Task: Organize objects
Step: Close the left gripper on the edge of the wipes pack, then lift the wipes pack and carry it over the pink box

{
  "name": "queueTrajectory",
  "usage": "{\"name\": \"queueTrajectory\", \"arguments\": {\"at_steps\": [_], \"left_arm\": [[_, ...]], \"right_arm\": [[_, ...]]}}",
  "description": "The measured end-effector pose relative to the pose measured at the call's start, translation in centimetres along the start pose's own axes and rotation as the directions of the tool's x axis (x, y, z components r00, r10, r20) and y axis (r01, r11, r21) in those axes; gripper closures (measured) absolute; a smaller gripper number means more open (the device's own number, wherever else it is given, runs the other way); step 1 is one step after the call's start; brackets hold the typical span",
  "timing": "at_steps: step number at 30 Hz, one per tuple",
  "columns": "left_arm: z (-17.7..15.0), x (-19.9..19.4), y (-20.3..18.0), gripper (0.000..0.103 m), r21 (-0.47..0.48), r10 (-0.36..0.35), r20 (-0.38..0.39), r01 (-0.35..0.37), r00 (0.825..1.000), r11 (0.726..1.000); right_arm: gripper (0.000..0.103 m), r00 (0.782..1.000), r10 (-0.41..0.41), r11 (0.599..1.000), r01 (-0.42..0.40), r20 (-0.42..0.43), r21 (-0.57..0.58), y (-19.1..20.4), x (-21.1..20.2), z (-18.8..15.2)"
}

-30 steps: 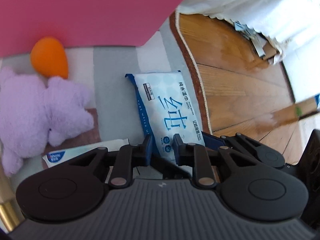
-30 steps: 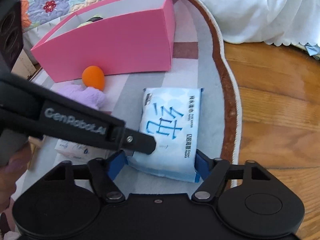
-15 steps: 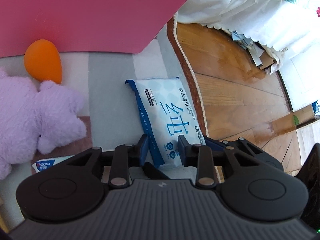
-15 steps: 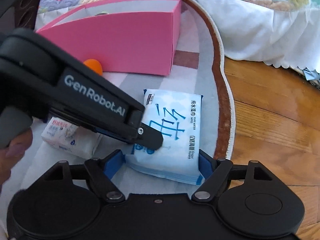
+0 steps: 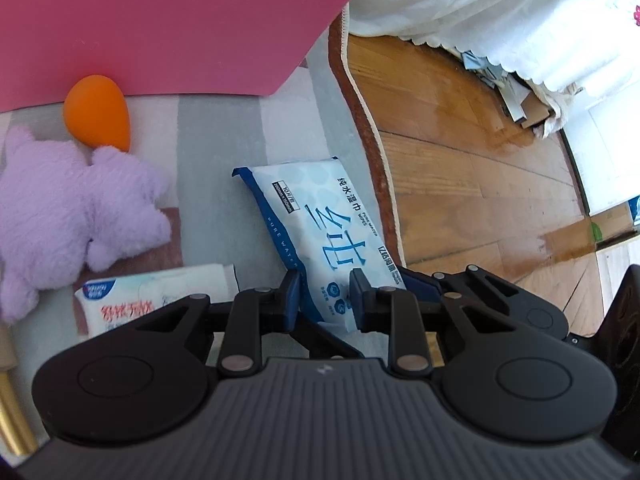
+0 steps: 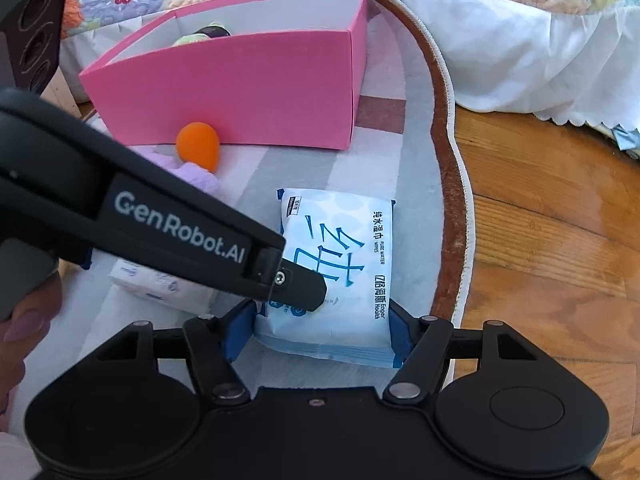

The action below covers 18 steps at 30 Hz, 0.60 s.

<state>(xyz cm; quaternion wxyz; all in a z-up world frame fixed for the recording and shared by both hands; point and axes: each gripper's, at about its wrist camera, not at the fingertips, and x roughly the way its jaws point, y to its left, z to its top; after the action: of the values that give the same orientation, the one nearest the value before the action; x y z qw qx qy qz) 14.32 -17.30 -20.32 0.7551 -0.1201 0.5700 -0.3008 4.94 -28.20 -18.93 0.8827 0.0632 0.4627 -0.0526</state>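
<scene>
Both views have shifted a bit vs 1 s ago: the wipes pack [image 6: 332, 276] sits a touch higher in the right wrist view, and the small tissue pack [image 5: 156, 300] now shows more at 8 o'clock in the left wrist view; the pack itself lies at approx the same spot on the rug [image 6: 360, 168].

Left gripper [image 5: 325, 294]: fingers pressed in as far as they go, pinching the near corner of the wipes pack; in the right view its tip rests on the pack's printed face. Right gripper [image 6: 322, 334]: jaws closing, blue pads at either side of the pack's near short end, seemingly touching the edges but firm grip not certain.

Key relation: pack lies straight ahead at 12 o'clock from the right gripper, long axis running away along the fingers, so the jaws span its width. The right hand is squarer to it; the left comes in from 9 o'clock.

Pink box [image 6: 240, 92] waits at 11 o'clock beyond the pack, open top, w/ orange egg-shaped toy [image 6: 199, 145] and purple plush [image 5: 68, 208] just in front of it. Likely next: lift and carry fwd into the box.
</scene>
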Motion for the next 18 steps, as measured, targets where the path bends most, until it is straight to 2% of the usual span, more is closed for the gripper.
{"name": "queueTrajectory", "arguments": {"at_steps": [7, 14, 18], "left_arm": [[-1.0, -2.4, -1.9, 0.077, 0.049, 0.057, -0.032, -0.056, 0.998, 0.997], [-2.4, -5.7, -3.4, 0.077, 0.076, 0.069, -0.050, -0.065, 0.996, 0.995], [-3.3, -7.9, -4.7, 0.077, 0.081, 0.087, -0.027, -0.084, 0.996, 0.993]], "right_arm": [[0.031, 0.997, 0.060, 0.998, -0.059, -0.042, 0.027, 0.4, -2.1, 0.4], [0.031, 0.994, 0.092, 0.996, -0.092, -0.067, -0.002, 1.9, -5.0, 0.3], [0.031, 0.992, 0.087, 0.994, -0.092, -0.091, -0.052, 3.1, -7.1, 1.1]]}}
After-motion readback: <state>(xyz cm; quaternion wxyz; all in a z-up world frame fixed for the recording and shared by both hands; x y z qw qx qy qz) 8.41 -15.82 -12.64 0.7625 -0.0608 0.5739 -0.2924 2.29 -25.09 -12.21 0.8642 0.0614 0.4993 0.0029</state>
